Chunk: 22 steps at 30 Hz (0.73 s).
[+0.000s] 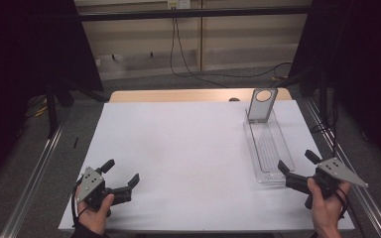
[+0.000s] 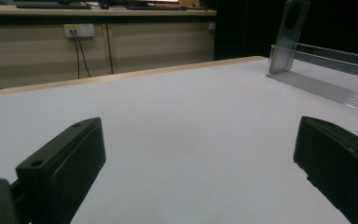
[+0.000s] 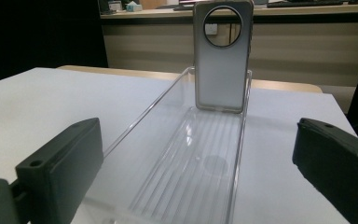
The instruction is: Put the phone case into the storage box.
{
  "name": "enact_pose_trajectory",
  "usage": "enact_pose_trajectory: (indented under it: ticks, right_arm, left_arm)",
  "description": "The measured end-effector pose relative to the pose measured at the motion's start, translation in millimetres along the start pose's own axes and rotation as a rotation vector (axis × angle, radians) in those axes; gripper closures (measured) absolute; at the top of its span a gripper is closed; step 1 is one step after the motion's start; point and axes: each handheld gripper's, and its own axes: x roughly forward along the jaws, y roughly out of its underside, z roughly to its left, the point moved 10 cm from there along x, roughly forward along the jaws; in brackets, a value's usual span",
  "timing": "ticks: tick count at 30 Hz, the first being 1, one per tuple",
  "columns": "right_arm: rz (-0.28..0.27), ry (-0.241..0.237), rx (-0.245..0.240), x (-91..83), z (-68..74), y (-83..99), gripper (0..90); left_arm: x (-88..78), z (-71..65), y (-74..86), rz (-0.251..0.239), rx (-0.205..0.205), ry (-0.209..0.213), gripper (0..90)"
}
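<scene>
Both grippers rest released and empty at the near edge of the white surface [image 1: 178, 148]: left gripper [image 1: 124, 173] at near left, right gripper [image 1: 297, 166] at near right, just before the clear tray [image 1: 270, 148]. A phone case [image 1: 262, 105] stands upright at the tray's far end.

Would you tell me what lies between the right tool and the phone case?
Just the clear tray's empty ribbed floor, in the right gripper view, between right tool and phone case.

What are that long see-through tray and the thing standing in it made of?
The tray looks like clear hard plastic, perhaps acrylic: the table shows through its ribbed floor. The phone case seems soft frosted plastic or silicone, a matte translucent grey with a round camera hole.
</scene>
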Motion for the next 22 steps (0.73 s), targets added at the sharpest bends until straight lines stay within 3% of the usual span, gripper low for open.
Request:
enact_pose_trajectory:
  ticks: [9,15,22]
  right_arm:
    - [-0.007,0.007,0.010,-16.8,6.1,12.4,1.0]
    - [-0.010,0.030,0.023,-27.2,1.0,18.9,0.7]
    - [-0.002,0.013,0.034,-24.6,3.2,21.4,0.6]
  left_arm:
    - [-3.8,0.6,1.4,0.004,0.008,-0.003,2.1]
    - [-8.4,1.5,0.9,-0.005,0.009,-0.013,2.1]
    - [-4.2,-0.9,1.9,0.002,0.000,-0.002,2.1]
